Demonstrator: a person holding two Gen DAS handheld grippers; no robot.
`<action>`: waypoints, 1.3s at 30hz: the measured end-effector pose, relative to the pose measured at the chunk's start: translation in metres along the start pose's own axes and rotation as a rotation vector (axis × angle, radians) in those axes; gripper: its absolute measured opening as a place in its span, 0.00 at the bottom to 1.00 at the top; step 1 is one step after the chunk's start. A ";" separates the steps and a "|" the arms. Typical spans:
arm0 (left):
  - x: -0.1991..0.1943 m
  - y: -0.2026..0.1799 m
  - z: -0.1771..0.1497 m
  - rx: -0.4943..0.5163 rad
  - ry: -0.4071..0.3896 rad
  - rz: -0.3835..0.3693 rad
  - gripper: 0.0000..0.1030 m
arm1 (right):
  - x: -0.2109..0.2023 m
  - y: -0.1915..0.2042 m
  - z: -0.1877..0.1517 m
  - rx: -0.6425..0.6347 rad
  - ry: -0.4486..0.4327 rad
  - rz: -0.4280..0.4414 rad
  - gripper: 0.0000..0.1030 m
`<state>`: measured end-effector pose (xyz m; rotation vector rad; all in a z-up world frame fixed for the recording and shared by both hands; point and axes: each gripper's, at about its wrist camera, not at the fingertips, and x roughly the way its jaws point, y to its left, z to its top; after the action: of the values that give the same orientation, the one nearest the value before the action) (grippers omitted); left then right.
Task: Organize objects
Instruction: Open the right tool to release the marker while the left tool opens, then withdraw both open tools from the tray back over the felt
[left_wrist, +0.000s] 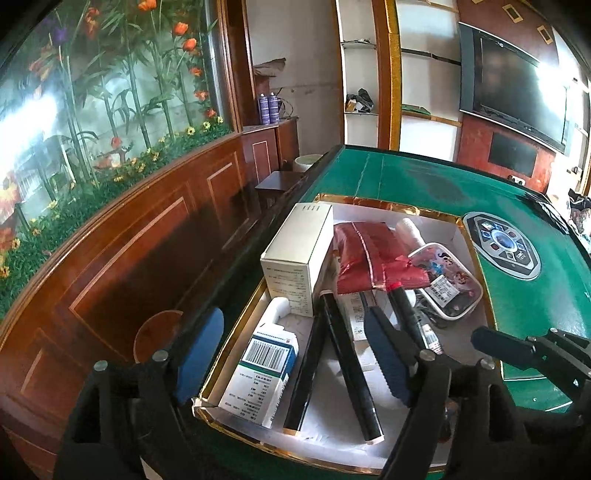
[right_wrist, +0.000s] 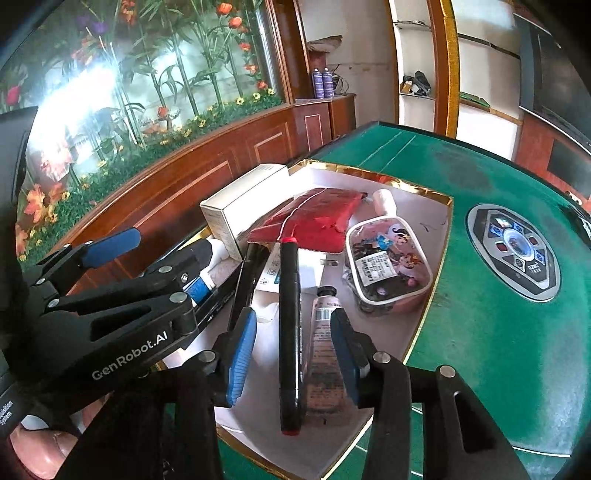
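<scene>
A white gold-edged tray (left_wrist: 258, 435) (right_wrist: 417, 325) on the green table holds a white box (left_wrist: 295, 254), a barcoded medicine box (left_wrist: 258, 373), two black sticks (left_wrist: 351, 369), a red pouch (left_wrist: 369, 254) (right_wrist: 317, 218), a cartoon-print case (left_wrist: 448, 280) (right_wrist: 388, 266), a red-capped black marker (right_wrist: 289, 332) and a hand-cream tube (right_wrist: 325, 354). My left gripper (left_wrist: 291, 358) is open over the tray's near left part. My right gripper (right_wrist: 293, 350) is open, its fingers either side of the marker and tube, holding nothing.
The green felt table (left_wrist: 424, 184) has a control panel (left_wrist: 502, 245) (right_wrist: 513, 251) in its middle. A wood-panelled wall with a flower mural (left_wrist: 92, 110) runs along the left. Shelves and a dark TV (left_wrist: 517, 85) stand behind the table.
</scene>
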<state>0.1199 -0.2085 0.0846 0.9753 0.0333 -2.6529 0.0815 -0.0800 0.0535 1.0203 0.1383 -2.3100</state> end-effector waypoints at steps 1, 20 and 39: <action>-0.002 -0.002 0.001 0.006 -0.004 -0.001 0.78 | -0.002 -0.001 0.000 0.003 -0.004 -0.001 0.45; -0.042 -0.103 0.008 0.194 -0.046 -0.137 0.90 | -0.069 -0.104 -0.036 0.261 -0.099 -0.079 0.58; -0.055 -0.248 -0.011 0.379 0.060 -0.461 0.90 | -0.200 -0.254 -0.127 0.676 -0.267 -0.368 0.70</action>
<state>0.0917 0.0443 0.0899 1.2980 -0.2737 -3.1215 0.1234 0.2645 0.0694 1.0349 -0.6559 -2.8899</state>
